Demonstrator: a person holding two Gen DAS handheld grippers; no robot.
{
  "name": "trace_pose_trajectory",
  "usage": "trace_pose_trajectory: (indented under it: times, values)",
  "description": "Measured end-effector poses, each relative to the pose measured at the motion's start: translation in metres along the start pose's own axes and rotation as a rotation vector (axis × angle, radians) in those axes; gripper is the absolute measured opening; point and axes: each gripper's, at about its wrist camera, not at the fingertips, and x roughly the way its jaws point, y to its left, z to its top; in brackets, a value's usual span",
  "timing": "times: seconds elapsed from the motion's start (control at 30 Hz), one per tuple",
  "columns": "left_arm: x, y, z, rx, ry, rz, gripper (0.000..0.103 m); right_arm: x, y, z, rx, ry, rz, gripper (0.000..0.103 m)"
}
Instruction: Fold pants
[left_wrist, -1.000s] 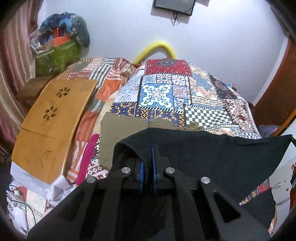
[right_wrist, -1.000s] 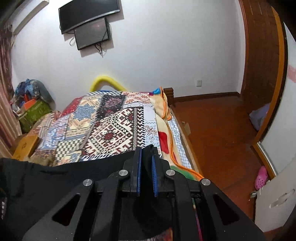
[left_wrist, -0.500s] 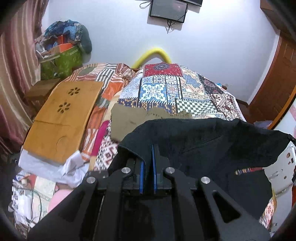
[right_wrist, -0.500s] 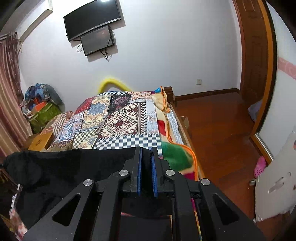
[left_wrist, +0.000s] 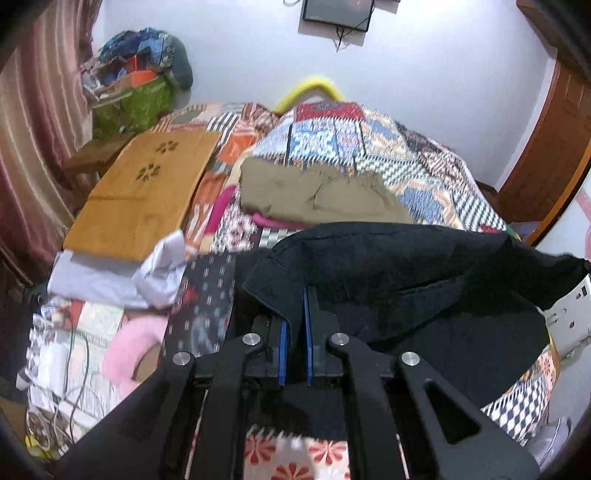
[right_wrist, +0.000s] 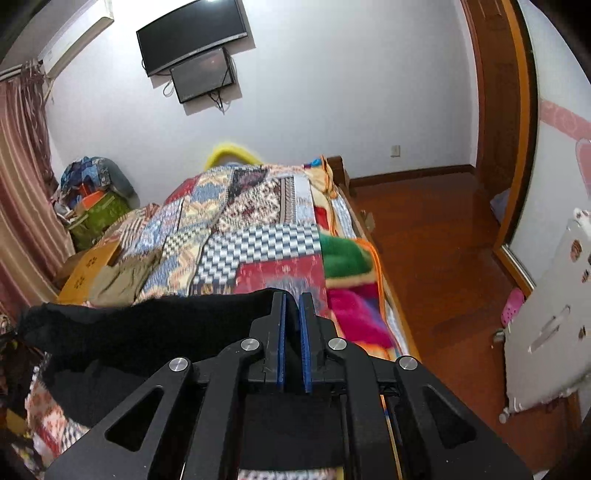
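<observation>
left gripper (left_wrist: 295, 325) pinched tight on pants (left_wrist: 424, 273) | right gripper (right_wrist: 291, 325) pinched tight on other end, likely the waist | pants hang between the fingers, above the bed (right_wrist: 258, 236) | tip: keep both ends level, pull flat, lower slowly

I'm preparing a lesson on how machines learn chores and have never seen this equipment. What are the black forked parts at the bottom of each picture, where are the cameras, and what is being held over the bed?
No robot here: a person holds a two-finger gripper in each hand, each carrying a wide-angle camera looking along its fingers. One picture comes from the left gripper, the other from the right gripper. Both are shut on the black pants, stretched between them above the patchwork bed. An olive garment and a wooden board lie on the bed.
</observation>
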Motion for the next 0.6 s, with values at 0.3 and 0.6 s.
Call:
trace_pose_trajectory:
  times: [0.3, 0.6]
  values:
    - [0.020, 0.005, -0.057, 0.024, 0.088, 0.053, 0.009, 0.000, -0.011, -0.061, 0.028, 0.102, -0.042, 0.006]
    - [0.032, 0.010, -0.092, 0.000, 0.135, 0.071, 0.020, 0.017, -0.029, -0.117, 0.059, 0.237, -0.096, 0.006]
